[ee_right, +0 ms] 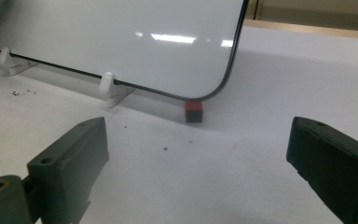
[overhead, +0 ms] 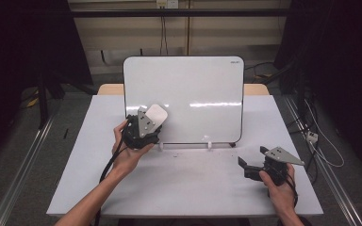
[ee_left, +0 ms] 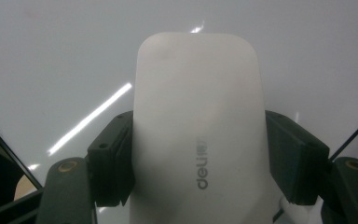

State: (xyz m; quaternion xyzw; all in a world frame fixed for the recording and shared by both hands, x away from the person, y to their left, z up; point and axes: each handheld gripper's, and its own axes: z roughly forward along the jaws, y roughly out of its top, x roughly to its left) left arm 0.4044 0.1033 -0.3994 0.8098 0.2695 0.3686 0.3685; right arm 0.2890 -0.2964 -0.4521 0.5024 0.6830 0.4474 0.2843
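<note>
Left gripper view gives me the left gripper [ee_left: 200, 163] clamped on the white eraser [ee_left: 199, 126], held against the whiteboard [overhead: 188, 89] at its lower left; my right gripper [ee_right: 200, 163] rests near right on the table [overhead: 193, 183], jaws wide apart, gripping nothing.

The eraser [ee_left: 198, 135] runs off the bottom edge of the left gripper view. The small red-and-black block [ee_right: 194, 112] sits partly tucked under the whiteboard's [ee_right: 121, 42] corner.
</note>
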